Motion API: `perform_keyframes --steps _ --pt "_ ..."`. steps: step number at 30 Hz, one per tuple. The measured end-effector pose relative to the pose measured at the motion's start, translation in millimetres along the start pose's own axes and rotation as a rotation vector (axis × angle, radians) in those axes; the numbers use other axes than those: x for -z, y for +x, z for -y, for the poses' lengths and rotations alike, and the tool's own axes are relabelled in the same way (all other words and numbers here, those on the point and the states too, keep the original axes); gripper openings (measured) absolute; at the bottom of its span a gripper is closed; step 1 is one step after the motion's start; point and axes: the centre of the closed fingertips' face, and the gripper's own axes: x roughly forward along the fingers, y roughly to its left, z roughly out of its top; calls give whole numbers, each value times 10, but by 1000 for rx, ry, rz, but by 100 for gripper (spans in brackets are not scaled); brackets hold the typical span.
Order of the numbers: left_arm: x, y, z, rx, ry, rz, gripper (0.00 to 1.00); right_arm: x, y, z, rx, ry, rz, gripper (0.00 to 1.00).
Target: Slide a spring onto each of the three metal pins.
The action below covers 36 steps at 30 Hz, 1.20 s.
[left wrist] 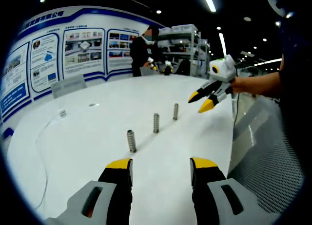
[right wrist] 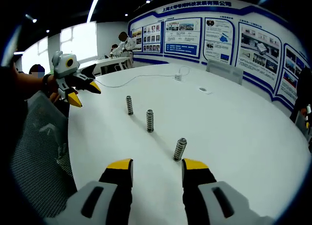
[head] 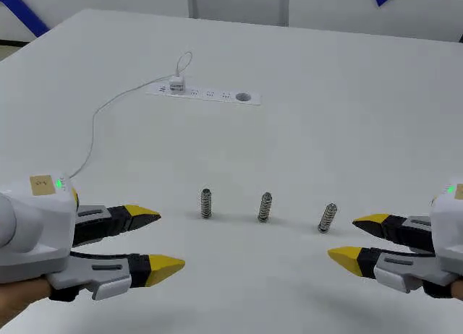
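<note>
White tabletop (head: 347,131) carries the three springs (head: 265,207) upright in a row between my left gripper (head: 171,240) and right gripper (head: 341,238), both spread wide and empty; each seems seated on a pin, though the pins are hidden. A careless swing could topple the leaning right spring (head: 328,217); beyond lie a power strip (head: 210,95) and poster walls (right wrist: 195,32).

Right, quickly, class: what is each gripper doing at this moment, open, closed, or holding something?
Left gripper: open, holding nothing.
Right gripper: open, holding nothing.
</note>
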Motion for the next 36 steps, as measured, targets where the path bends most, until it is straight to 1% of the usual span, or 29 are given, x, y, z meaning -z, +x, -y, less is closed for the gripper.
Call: perform_keyframes --steps 5,9,16,23,29,36 --pt "27 0 -5 -2 -5 -4 49 35 -20 19 -3 2 18 47" --pt "42 -1 -19 -6 -10 -5 50 61 -21 22 -3 5 22 51" --pt "78 -2 -38 -11 -21 -9 51 49 -33 -15 -11 -4 40 56" --pt "85 2 -56 -18 -28 -8 54 26 -61 -61 -3 -4 47 58" --pt "87 4 -68 -22 -31 -6 56 -16 -88 -59 5 2 59 60" --pt "88 3 -83 -27 -35 -4 57 -20 -94 -63 8 5 59 61"
